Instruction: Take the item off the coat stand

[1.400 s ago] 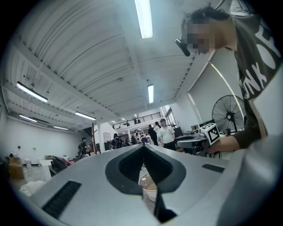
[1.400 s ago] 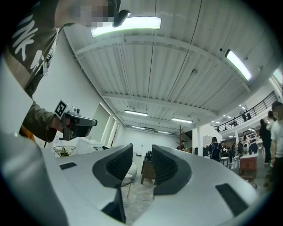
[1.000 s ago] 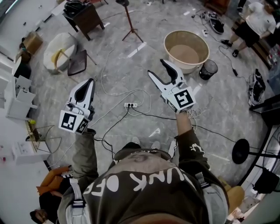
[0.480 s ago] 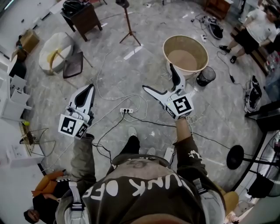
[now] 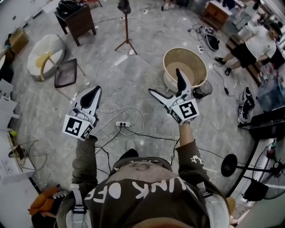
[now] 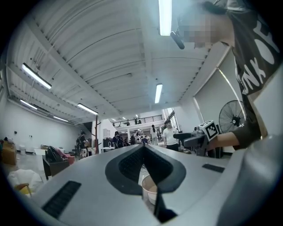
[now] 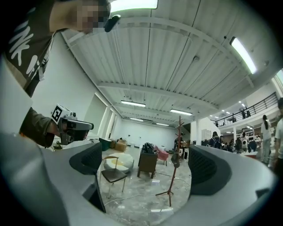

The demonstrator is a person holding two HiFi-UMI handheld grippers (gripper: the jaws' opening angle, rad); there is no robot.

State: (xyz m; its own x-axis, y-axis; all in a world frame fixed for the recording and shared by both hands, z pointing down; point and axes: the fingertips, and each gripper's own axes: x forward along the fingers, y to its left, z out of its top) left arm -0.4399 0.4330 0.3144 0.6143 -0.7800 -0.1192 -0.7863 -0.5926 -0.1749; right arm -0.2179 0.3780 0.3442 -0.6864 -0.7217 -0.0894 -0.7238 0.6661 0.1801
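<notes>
The coat stand (image 5: 126, 27) stands far ahead on the grey floor, a thin brown pole on tripod legs. A dark item (image 5: 124, 6) hangs at its top. In the right gripper view the coat stand (image 7: 172, 181) shows between the jaws, far off, with the dark item (image 7: 175, 159) hanging partway up the pole. My right gripper (image 5: 164, 82) is held up with its jaws spread wide and nothing between them. My left gripper (image 5: 95, 90) is raised at the left, jaws shut and empty. Both are well short of the stand.
A round beige tub (image 5: 170, 54) and a black bin (image 5: 203, 89) sit by the right gripper. A power strip (image 5: 122, 124) and cables lie underfoot. A chair (image 5: 66, 72), a white cushion seat (image 5: 42, 55) and a dark cabinet (image 5: 75, 18) stand at the left. A person (image 5: 254, 42) stands at the far right.
The right gripper's jaws have spread from partly open to wide. The floor has slid down the view: the person has stepped toward the stand with both grippers held up.
</notes>
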